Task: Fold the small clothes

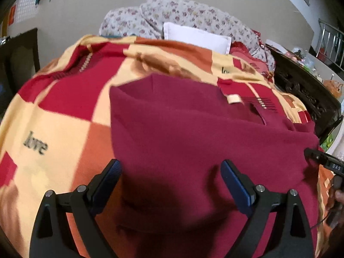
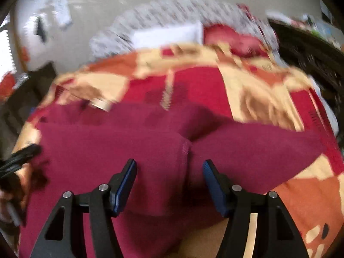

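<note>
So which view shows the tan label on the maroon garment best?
The left wrist view: the label is fairly sharp there, lying at the far edge of the garment. The right wrist view is motion-blurred; its label is only a pale smear at the garment's far left edge.

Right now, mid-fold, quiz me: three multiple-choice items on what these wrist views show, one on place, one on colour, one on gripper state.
1. Where does the maroon garment lie?
A. on the checked bedspread
B. on a bare floor
C. on a chair

2. What colour is the pillow at the far end of the bed?
A. green
B. white
C. black

3. How does the left gripper stand?
A. shut on the garment
B. shut on nothing
C. open above the garment

Key: 1 A, bedspread shows around the garment's edges; 2 B, it is plain white against the floral quilt; 3 C, its fingers are wide apart.
</note>
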